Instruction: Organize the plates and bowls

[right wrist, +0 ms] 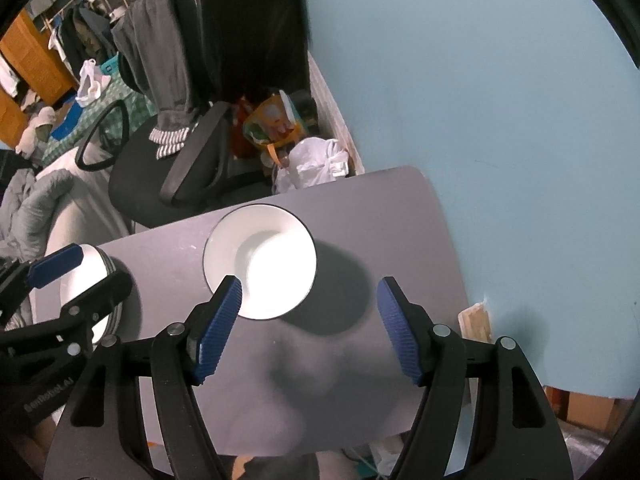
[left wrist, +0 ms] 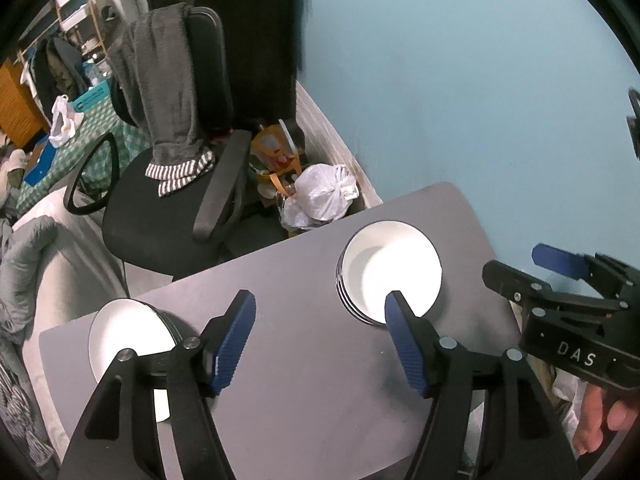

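Black linkage arms of the left claw (left wrist: 320, 338) filled the bottom of the left wrist view, its blue ribbed pads spread wide with only bare grey bench (left wrist: 304, 392) between them. It held nothing. Its right pad (left wrist: 404, 344) overlapped the near rim of the stack of bowls (left wrist: 390, 270) in the picture, though whether it touched could not be told. That stack, white inside with dark rims layered one under another, sat toward the far right part of the bench. A stack of plates (left wrist: 128, 340), white with dark edges, lay at the near left corner, partly hidden behind the claw's left arm.

From the right wrist view, the right claw (right wrist: 310, 324) was likewise spread wide and empty, hovering above the bench (right wrist: 400, 240). Its left pad (right wrist: 218, 328) overlapped the near edge of the bowls (right wrist: 260, 260) in the picture, which cast a dark round shadow to the right. The plates (right wrist: 94, 276) showed at the left edge, behind the other claw (right wrist: 56, 266), which reached in from that side. In the left wrist view the right claw (left wrist: 560, 264) appeared at the far right, held by a hand (left wrist: 600, 420) whose fingers curled under its body.

Beyond the bench stood a black office chair (left wrist: 160, 208) with a grey towel (left wrist: 164, 92) draped over its back, a white plastic bag (left wrist: 324, 192) on the floor, and a pale blue wall (left wrist: 460, 80).
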A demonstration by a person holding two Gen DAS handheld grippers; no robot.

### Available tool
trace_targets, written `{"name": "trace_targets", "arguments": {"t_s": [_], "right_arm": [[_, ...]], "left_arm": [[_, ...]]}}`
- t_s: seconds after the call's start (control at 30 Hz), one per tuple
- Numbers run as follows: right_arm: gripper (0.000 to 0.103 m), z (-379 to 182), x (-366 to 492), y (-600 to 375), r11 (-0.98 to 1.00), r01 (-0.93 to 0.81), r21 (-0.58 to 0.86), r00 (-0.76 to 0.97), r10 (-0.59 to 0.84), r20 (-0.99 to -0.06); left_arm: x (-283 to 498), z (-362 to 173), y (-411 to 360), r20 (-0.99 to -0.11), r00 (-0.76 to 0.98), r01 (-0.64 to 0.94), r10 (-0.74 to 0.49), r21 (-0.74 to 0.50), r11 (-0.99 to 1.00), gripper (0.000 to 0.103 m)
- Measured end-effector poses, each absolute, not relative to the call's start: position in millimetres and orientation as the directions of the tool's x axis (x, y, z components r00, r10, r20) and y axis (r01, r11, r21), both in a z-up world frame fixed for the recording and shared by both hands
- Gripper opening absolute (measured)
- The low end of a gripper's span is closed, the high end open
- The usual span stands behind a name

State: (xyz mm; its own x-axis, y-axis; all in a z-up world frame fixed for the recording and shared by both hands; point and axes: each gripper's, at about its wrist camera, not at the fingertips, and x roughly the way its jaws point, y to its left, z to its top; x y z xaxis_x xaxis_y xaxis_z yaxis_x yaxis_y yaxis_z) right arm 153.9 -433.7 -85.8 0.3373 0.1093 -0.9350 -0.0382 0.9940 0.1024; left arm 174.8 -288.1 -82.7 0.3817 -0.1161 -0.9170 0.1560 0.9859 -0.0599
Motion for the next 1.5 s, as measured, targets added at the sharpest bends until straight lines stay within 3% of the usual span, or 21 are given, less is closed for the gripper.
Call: {"name": "trace_targets", "arguments": {"t_s": [0.33, 0.67, 1.5], "right_arm": [[0.07, -76, 143, -441, 0.994, -0.034, 0.106, 0.369, 0.111, -0.923], [0.071, -76, 145, -453, 0.991, -0.052, 0.124, 0.385, 0.134, -0.913], [0.071, -150, 192, -468, 0.964, -0.158, 0.216, 0.21, 0.246, -0.946]], "left_arm": [[165, -74, -279, -0.901, 0.412, 0.145, -0.135, -0.081, 0.986, 0.079], [165, -86, -272, -0.923, 0.368, 0.13, -0.116, -0.072, 0.989, 0.079], [207, -155, -288, -0.965, 0.183, 0.096, -0.185, -0.17, 0.981, 0.081]]}}
